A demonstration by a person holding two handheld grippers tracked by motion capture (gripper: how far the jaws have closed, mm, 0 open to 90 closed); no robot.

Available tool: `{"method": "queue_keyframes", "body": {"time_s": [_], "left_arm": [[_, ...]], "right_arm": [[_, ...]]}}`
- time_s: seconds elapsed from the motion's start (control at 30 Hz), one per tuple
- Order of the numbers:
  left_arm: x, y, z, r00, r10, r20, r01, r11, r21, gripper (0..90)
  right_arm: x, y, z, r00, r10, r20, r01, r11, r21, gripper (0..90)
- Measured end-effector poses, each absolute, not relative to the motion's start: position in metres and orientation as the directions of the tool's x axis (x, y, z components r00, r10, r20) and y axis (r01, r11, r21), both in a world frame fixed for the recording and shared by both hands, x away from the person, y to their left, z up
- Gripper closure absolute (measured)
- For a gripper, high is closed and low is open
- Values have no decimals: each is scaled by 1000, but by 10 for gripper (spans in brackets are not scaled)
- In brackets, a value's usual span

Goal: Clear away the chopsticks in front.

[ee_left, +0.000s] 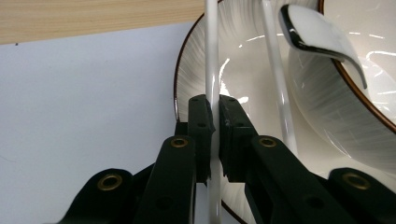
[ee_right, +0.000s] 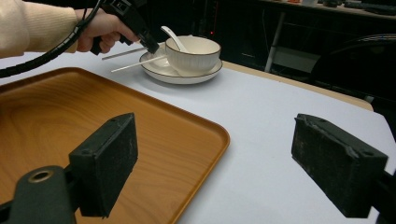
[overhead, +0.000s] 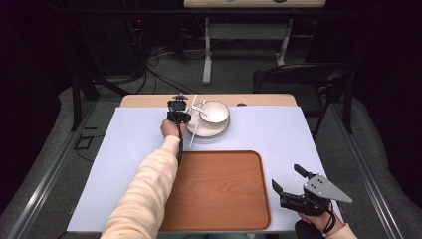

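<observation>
A white bowl (overhead: 215,111) with a white spoon (ee_left: 317,35) in it stands on a white plate (overhead: 211,130) at the far middle of the table. Two white chopsticks lie across the plate's left rim. My left gripper (overhead: 178,112) is shut on one chopstick (ee_left: 212,70), with the jaws closed around its shaft over the plate (ee_left: 196,70). The other chopstick (ee_left: 278,84) lies just to the right, against the bowl (ee_left: 355,93). My right gripper (overhead: 286,178) is open and holds nothing, just right of the wooden tray (overhead: 219,189).
The wooden tray (ee_right: 70,116) lies bare at the near middle of the pale tablecloth (overhead: 134,149). A black chair (overhead: 303,79) stands behind the table's far right corner. A strip of bare wooden tabletop (overhead: 149,100) shows along the far edge.
</observation>
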State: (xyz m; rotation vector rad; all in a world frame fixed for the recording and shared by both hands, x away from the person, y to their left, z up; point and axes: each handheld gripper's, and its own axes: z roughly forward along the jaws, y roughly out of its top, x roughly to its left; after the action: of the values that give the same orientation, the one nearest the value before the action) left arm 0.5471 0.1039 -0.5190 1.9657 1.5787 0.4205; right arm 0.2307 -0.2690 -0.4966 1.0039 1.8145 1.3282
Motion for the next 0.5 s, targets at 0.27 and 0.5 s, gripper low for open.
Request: {"method": "queue_keyframes", "body": {"time_s": [0.27,0.5], "left_arm": [[542,119,-507,235,962,-139,771,-97,630,845],[531,135,-496,236,961,-141,751,-89,654,844]], "right_arm": [[231,-269,-497,-483,873,-73,196,189,962,141],[231,-269,-497,-483,872,-74,196,190,962,141]]}}
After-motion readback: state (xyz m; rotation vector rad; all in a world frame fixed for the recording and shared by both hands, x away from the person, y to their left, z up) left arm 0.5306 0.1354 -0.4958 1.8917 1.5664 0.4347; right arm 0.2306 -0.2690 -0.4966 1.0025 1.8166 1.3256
